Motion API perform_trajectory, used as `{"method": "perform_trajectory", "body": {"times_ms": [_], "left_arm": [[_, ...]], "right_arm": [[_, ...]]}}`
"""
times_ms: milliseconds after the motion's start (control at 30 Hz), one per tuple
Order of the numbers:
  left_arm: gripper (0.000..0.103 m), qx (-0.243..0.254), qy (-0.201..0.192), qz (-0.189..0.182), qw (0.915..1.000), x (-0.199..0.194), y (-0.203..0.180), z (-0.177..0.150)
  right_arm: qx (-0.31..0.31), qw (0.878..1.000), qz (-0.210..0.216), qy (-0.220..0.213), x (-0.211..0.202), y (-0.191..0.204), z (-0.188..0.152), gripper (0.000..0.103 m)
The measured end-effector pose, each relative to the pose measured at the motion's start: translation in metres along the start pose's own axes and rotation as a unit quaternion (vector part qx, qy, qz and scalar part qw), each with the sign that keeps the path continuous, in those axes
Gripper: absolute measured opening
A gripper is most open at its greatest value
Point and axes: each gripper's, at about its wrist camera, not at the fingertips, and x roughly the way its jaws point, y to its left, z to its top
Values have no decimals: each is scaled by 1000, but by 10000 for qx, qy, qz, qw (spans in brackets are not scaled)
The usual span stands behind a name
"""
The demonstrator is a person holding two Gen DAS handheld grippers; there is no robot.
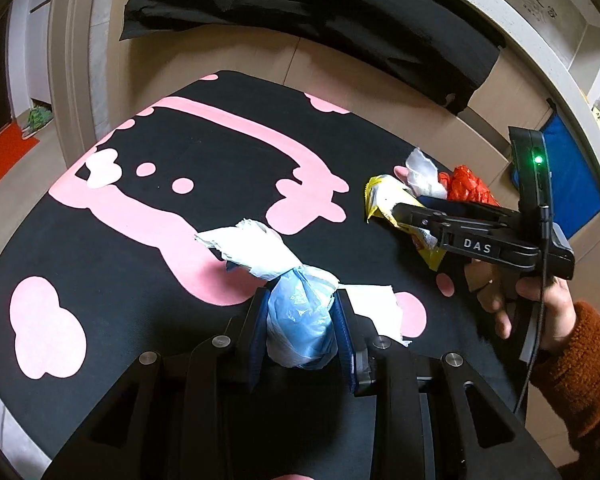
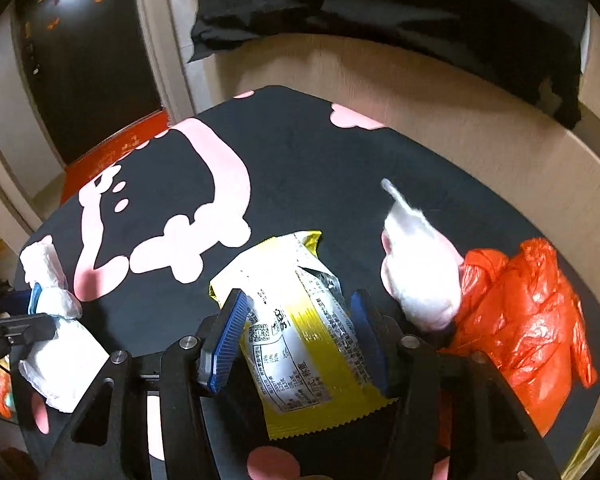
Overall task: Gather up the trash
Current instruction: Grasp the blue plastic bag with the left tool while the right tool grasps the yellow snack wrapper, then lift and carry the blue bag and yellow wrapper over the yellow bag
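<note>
L gripper (image 1: 302, 312) jaws clamp blue bag (image 1: 300, 320); R gripper (image 2: 300, 336) jaws straddle yellow wrapper (image 2: 300, 320), grip unclear.

Layout on the mat (image 2: 300, 160), right wrist view: wrapper (image 2: 300, 320) at centre, between the right gripper's (image 2: 296, 332) pads. Tissue wad (image 2: 420, 272) lies at two o'clock, touching the crumpled bag (image 2: 520, 320) at three o'clock. The knotted bundle (image 2: 56, 320) lies at nine o'clock.

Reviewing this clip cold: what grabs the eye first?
The black cloth with pink shapes covering the table. The left gripper is clamped on a bundle of white tissue and pale blue plastic. The right gripper straddles a yellow snack wrapper, with a crumpled orange plastic bag to its right.
</note>
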Motion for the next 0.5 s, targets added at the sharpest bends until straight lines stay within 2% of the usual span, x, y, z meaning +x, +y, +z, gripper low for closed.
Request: {"method": "perform_trajectory", "body": {"times_ms": [133, 267, 367, 500], "left_arm": [[33, -82, 9, -140, 9999, 0, 2, 2], [35, -300, 92, -490, 9983, 3, 6, 2], [41, -564, 91, -734, 9957, 2, 11, 2], [44, -913, -44, -720, 9932, 0, 15, 3]], "right_arm": [[211, 9995, 196, 126, -9, 2, -8, 36], [283, 9990, 282, 215, -27, 10, -29, 30], [547, 9981, 168, 227, -44, 10, -49, 29], [1056, 9942, -139, 122, -66, -1, -77, 29]]}}
